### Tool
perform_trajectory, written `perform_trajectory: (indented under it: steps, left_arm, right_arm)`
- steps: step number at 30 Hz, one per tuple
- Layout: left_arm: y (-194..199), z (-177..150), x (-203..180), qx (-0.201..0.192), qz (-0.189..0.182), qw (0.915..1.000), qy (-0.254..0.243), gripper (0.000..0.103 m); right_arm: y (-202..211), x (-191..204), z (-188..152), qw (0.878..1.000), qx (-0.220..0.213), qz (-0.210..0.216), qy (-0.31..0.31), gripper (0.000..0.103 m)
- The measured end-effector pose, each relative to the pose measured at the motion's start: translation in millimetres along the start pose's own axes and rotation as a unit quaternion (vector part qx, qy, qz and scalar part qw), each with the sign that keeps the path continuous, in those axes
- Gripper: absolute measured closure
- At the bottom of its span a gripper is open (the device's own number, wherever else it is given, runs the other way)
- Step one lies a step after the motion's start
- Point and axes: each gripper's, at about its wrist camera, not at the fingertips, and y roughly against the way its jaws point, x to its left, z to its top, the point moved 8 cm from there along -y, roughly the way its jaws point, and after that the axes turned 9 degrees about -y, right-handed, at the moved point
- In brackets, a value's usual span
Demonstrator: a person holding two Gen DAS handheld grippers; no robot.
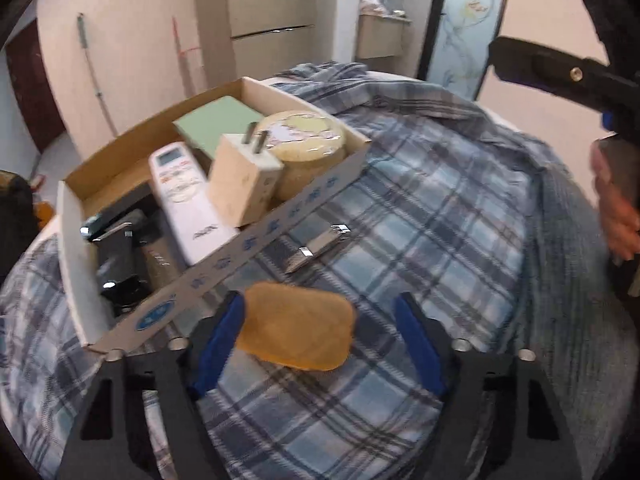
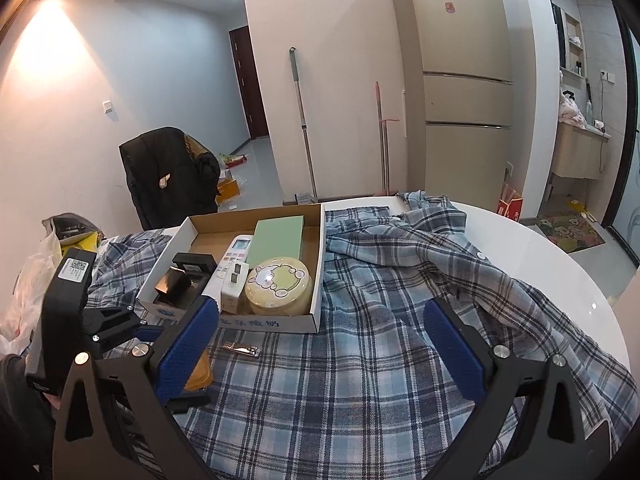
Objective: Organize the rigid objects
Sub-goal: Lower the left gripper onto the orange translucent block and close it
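Observation:
A cardboard box (image 1: 80, 240) (image 2: 316, 276) on the plaid cloth holds a white remote (image 1: 188, 204), a white plug adapter (image 1: 240, 184), a round yellow tin (image 1: 308, 148) (image 2: 280, 284), a green box (image 1: 216, 124) and black items (image 1: 120, 256). An orange-yellow flat pad (image 1: 296, 326) lies between the fingers of my open left gripper (image 1: 320, 336), near the left finger. A silver nail clipper (image 1: 318, 246) (image 2: 242, 348) lies on the cloth in front of the box. My right gripper (image 2: 320, 344) is open and empty above the cloth.
A plaid shirt (image 2: 420, 240) covers the round white table (image 2: 560, 264). The right gripper body (image 1: 560, 76) shows at the right in the left wrist view. A chair with a black coat (image 2: 168, 176) and a plastic bag (image 2: 28, 280) stand at the left.

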Motion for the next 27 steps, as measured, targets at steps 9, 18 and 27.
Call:
perform_trajectory:
  steps: [9,18,27]
  left_arm:
    - [-9,-3,-4,0.026,0.004,0.997,-0.073,0.021]
    - [-16,-4,10,0.029,0.022,0.999,-0.027,0.038]
    - [69,12,44,-0.054,0.181,0.9711,0.146,0.038]
  right_arm:
    - [-1,-1,0,1.0,0.005,0.001,-0.005,0.001]
    - [-4,-1,-2,1.0,0.012,0.001,-0.006,0.001]
    - [-9,3,-7,1.0,0.024,-0.003,-0.001,0.001]
